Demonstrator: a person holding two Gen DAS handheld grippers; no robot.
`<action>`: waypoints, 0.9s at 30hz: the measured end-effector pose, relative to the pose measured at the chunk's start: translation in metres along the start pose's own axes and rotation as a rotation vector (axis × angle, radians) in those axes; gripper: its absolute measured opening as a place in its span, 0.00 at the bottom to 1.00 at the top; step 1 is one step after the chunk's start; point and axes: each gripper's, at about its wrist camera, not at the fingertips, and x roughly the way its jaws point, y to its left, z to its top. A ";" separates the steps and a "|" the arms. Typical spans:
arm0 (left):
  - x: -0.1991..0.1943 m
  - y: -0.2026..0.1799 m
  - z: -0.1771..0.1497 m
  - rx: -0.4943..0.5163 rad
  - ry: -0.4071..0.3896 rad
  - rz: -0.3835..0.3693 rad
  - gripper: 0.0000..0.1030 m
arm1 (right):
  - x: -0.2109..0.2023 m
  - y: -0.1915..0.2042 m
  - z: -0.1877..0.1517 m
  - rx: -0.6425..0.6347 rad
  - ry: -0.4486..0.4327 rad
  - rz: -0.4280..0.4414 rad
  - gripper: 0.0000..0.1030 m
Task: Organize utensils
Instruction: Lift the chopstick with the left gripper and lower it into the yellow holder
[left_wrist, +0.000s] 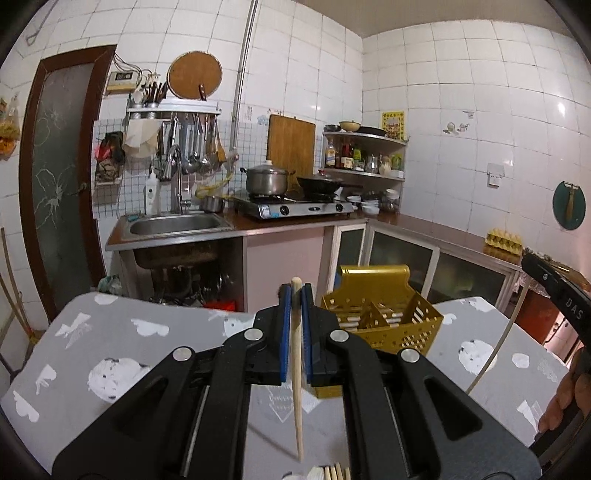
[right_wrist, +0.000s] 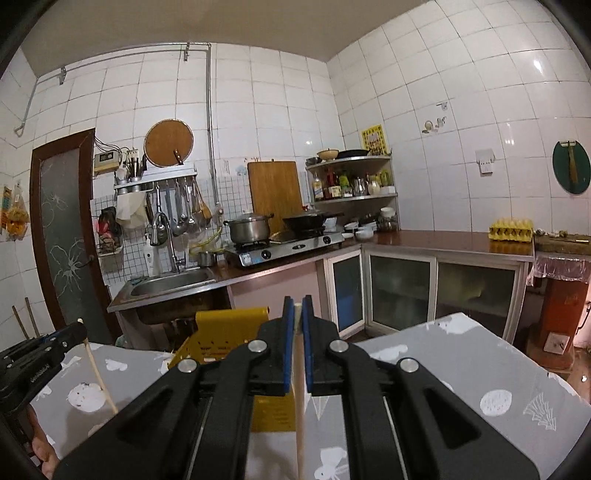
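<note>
1. Your left gripper has its blue-padded fingers closed on a wooden chopstick. The stick stands nearly upright between the pads, its blunt end poking out just above the fingertips and its thin end hanging down toward the table.
2. Your right gripper is likewise clamped on a second chopstick, held close to its top, with the long shaft dropping below the fingers.
3. The gold utensil holder, a slotted box with a tall back plate and an inner divider, sits on the grey patterned table just beyond and to the right of your left gripper. In the right wrist view the same holder shows just left of the right gripper, partly hidden behind it.
4. More chopsticks lie on the table at the bottom edge of the left wrist view, only their ends visible.
5. The right gripper appears at the right edge of the left wrist view, with its pale stick slanting downward; the left gripper shows at the left edge of the right wrist view in the same way.
6. Behind the table stand a sink and a gas stove with a steel pot on it.
</note>
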 end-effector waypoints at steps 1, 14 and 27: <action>0.001 -0.001 0.004 0.003 -0.007 0.009 0.04 | 0.002 0.002 0.004 -0.002 -0.001 -0.004 0.05; 0.002 -0.031 0.096 0.030 -0.096 -0.002 0.04 | 0.013 0.023 0.083 -0.021 -0.081 -0.019 0.05; 0.055 -0.062 0.140 0.035 -0.126 -0.036 0.04 | 0.083 0.037 0.122 0.018 -0.096 0.015 0.05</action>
